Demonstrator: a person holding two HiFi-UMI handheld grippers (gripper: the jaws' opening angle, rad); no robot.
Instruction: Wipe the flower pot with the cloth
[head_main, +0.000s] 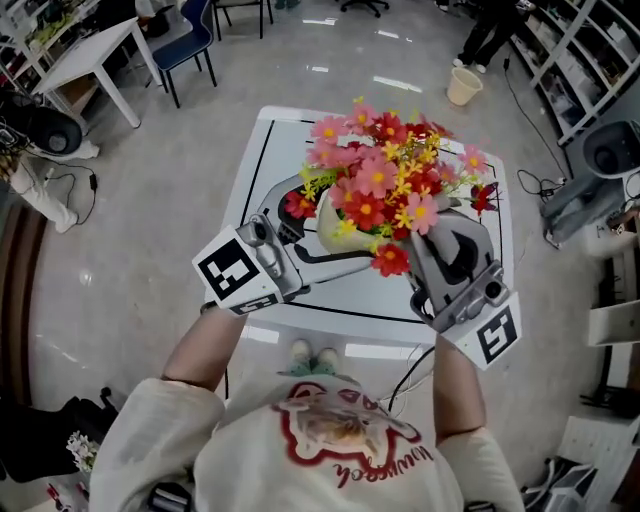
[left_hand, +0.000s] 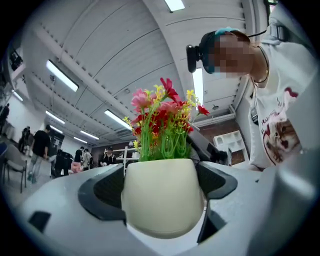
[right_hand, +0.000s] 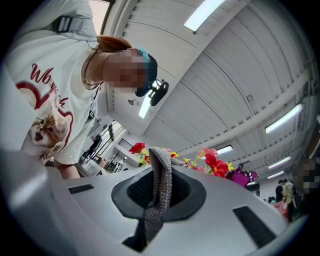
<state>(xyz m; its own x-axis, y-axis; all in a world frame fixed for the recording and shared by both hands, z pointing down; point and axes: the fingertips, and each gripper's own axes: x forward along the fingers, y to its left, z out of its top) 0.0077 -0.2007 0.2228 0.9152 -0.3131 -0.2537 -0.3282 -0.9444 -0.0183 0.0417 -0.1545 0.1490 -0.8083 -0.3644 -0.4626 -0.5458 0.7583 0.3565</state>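
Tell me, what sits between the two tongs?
The cream flower pot with its flowers, gripped by the left tongs; the right tongs pinch a grey cloth. The head view shows it.

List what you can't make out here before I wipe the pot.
- Head view: flowers cover most of the flower pot and all of the cloth; contact unclear.
- Left gripper view: left claw blocks the pot's base.
- Right gripper view: right claw swallows the cloth's lower end; pot out of sight.

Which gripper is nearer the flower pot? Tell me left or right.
Left. The left gripper has its jaws closed on the flower pot itself. The right gripper, shut on the cloth, sits off to the side by the flowers.
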